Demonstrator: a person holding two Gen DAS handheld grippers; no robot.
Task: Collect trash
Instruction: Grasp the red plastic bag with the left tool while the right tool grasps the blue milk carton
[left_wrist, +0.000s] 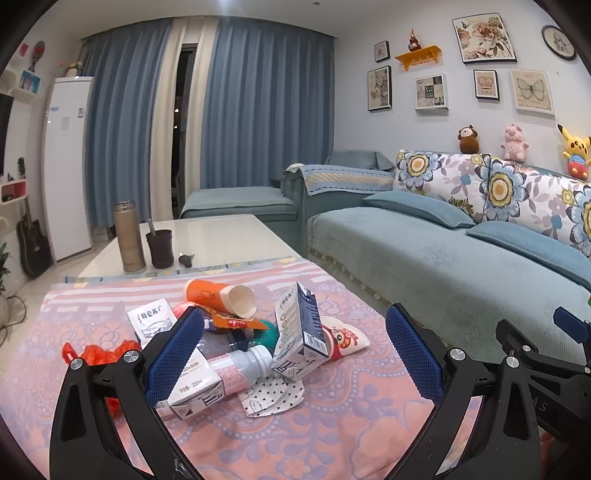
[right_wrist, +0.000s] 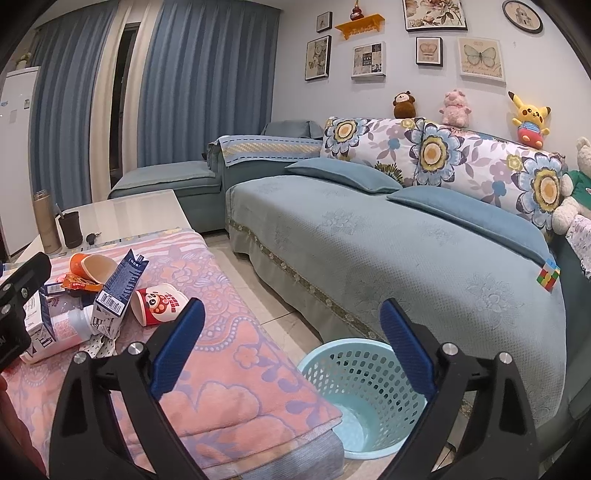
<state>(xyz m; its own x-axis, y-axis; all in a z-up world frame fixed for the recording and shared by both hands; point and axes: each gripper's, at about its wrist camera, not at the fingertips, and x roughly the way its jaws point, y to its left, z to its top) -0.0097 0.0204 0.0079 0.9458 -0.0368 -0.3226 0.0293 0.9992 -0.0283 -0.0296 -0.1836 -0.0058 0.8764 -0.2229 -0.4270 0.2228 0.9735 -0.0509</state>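
Observation:
A heap of trash lies on the pink cloth: an orange paper cup on its side, a blue and white milk carton, a red cartoon cup, a white bottle, a flat milk carton and a red plastic bag. My left gripper hangs open over the near side of the heap, holding nothing. My right gripper is open and empty, above the table's right edge and the light blue basket on the floor. The red cartoon cup lies left of its left finger.
A tan thermos, a dark cup and keys stand on the white table beyond the cloth. A blue sofa runs along the right, with a colour cube on it. A narrow tiled aisle separates sofa and table.

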